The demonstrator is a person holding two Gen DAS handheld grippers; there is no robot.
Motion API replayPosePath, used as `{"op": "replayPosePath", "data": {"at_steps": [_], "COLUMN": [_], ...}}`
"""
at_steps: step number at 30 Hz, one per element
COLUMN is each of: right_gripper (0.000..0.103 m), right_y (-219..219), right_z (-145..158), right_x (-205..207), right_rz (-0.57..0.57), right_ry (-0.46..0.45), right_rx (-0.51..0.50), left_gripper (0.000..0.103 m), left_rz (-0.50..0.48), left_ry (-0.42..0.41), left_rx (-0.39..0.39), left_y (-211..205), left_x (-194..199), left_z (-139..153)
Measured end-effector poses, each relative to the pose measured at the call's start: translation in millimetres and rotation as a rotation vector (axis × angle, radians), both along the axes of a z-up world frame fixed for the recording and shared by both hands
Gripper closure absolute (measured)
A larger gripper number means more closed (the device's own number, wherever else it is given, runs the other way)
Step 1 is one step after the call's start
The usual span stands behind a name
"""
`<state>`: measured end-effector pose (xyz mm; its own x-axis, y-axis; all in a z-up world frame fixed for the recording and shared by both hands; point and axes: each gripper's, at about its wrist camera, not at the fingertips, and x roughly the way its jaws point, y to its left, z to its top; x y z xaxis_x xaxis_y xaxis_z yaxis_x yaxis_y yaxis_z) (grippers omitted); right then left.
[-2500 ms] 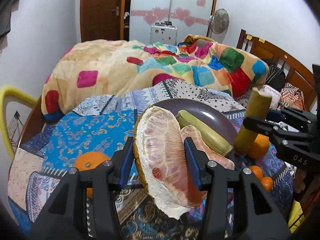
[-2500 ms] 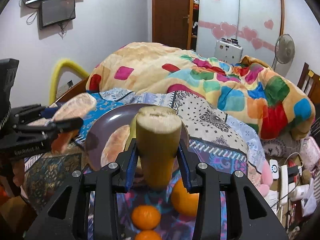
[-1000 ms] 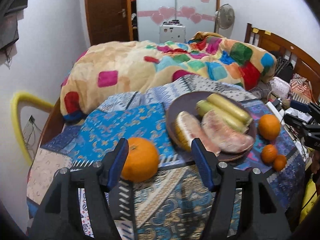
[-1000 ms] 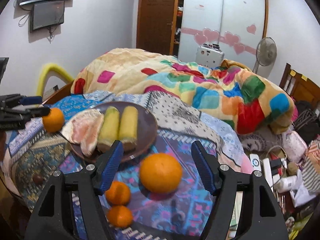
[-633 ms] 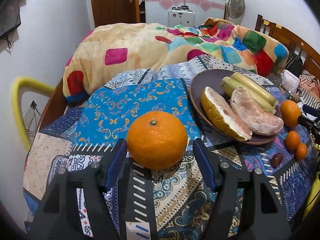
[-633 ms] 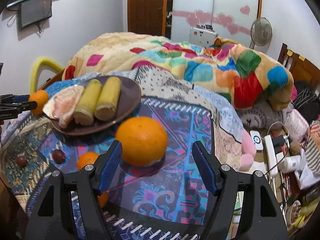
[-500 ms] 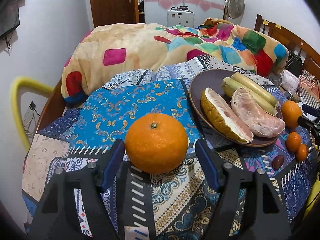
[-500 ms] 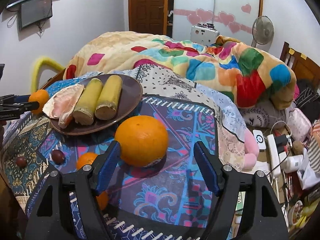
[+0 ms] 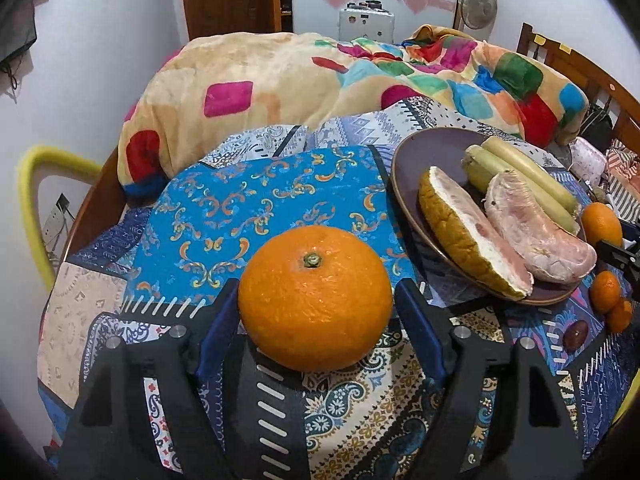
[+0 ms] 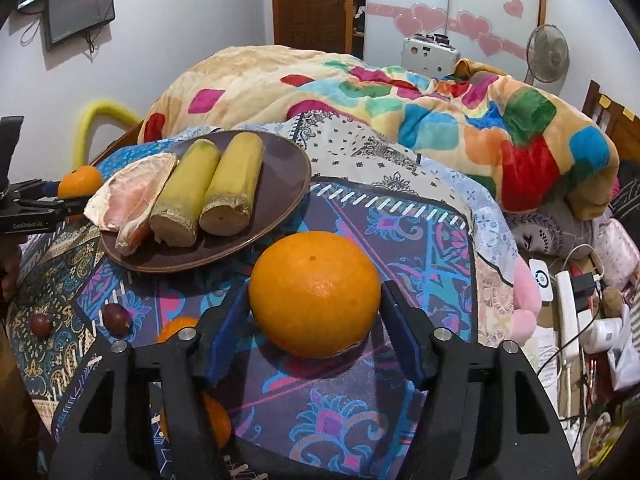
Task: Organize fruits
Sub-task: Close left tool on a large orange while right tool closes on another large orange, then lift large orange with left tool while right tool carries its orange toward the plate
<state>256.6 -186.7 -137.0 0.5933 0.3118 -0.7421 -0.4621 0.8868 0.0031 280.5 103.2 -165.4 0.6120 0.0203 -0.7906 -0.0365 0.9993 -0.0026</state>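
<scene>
The left gripper [image 9: 316,316] is straddling a large orange [image 9: 315,298], fingers [image 9: 218,330] parted just beside it. The right gripper [image 10: 314,334] has just been closing around another orange [image 10: 315,293], not visibly gripping. Beyond both sits the brown plate [image 10: 280,184] on the bed.

The bed [image 9: 256,208] is covered with a patchwork spread [image 10: 400,236] in blues and purples, and pretty much everything is laid out right on that. A brown plate [image 10: 280,184] is set toward the middle. One big orange [image 9: 316,300] is parked on the spread to one side of the plate, a second big orange [image 10: 316,292] to the other. A few small oranges [image 9: 606,292] are clustered near the plate's edge, with two dark round fruits [image 10: 116,318] close by. A bright, colour-blocked blanket [image 9: 360,76] is heaped across the far end of the bed.
</scene>
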Motion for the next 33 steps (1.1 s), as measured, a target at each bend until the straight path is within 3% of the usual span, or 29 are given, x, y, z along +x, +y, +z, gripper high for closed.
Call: {"op": "replayPosePath", "data": {"at_steps": [5,15,25,33], "right_gripper": [0.042,0.042,0.042,0.042], "right_y": [2,-1,0,16], "right_z": [1,9,33,49], "right_x": [-2,-5,6,18], "right_rz": [0.002,-0.002,-0.009,0.016], "right_ry": [-0.015,-0.033,-0.09,-0.142], "right_rx": [-0.016,-0.002,0.024,0.042], "left_gripper": [0.033,0.035,0.035,0.035], "left_rz": [0.003,-0.022,-0.08,-0.105], "left_ry": [-0.019,-0.02,-0.109,-0.139], "left_rx": [0.007,0.035,0.033,0.016], "left_y": [0,-9,-36,-50], "left_x": [-2,-5,-5,14], "left_z": [4,11,49,64]}}
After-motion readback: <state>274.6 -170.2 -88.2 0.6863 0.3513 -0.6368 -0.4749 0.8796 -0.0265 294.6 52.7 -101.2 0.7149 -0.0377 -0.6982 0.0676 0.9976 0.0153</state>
